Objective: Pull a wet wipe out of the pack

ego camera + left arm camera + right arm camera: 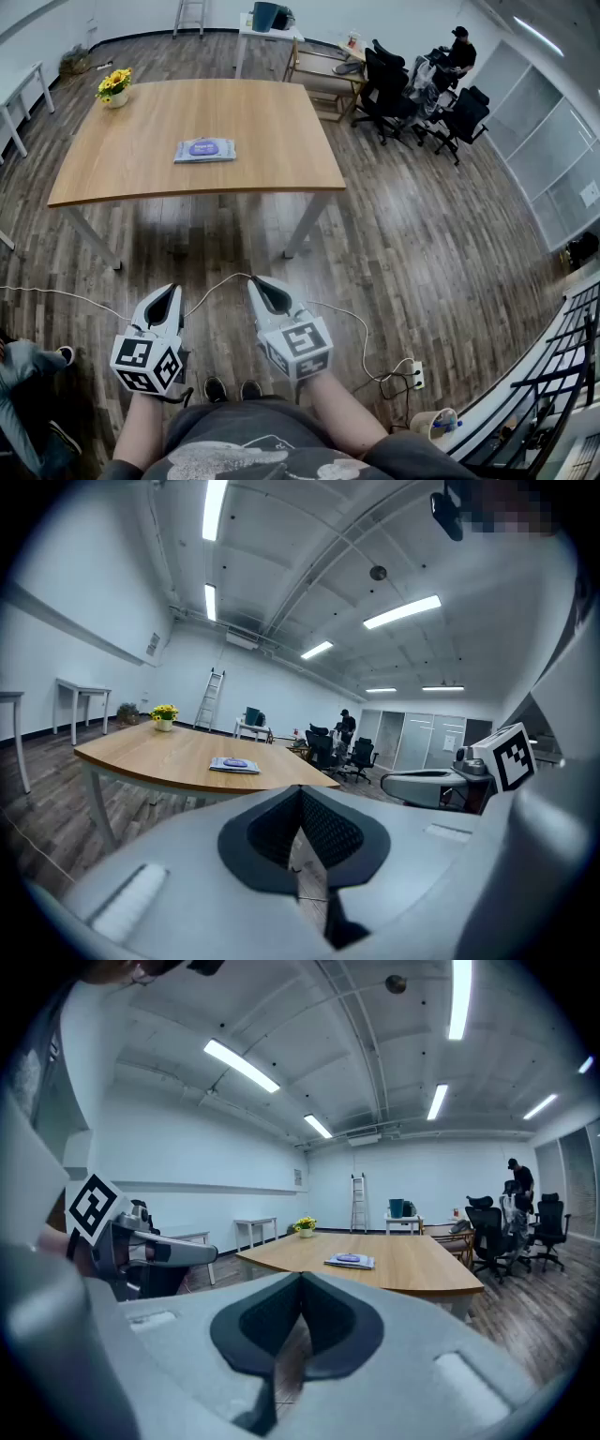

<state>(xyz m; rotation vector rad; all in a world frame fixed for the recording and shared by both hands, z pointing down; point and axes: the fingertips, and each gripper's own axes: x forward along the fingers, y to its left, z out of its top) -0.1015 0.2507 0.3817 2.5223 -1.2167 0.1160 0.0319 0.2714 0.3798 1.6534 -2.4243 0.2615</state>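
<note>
At twelve o'clock on the counter (281,159), wet wipe pack (218,154): likely light, soft, slippery; best pinched at purple centre flap (202,147). Left gripper (168,292), right gripper (263,284): jaws clenched, empty.

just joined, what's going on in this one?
A person stands back from the wooden table, with a tool in each hand. The left tool and the right tool are both shut and empty, aimed roughly toward the table. The pack of wet wipes lies flat near the middle of the table, out of reach of both tools. A pot of yellow flowers sits at a far corner. The pull has not begun.
</note>
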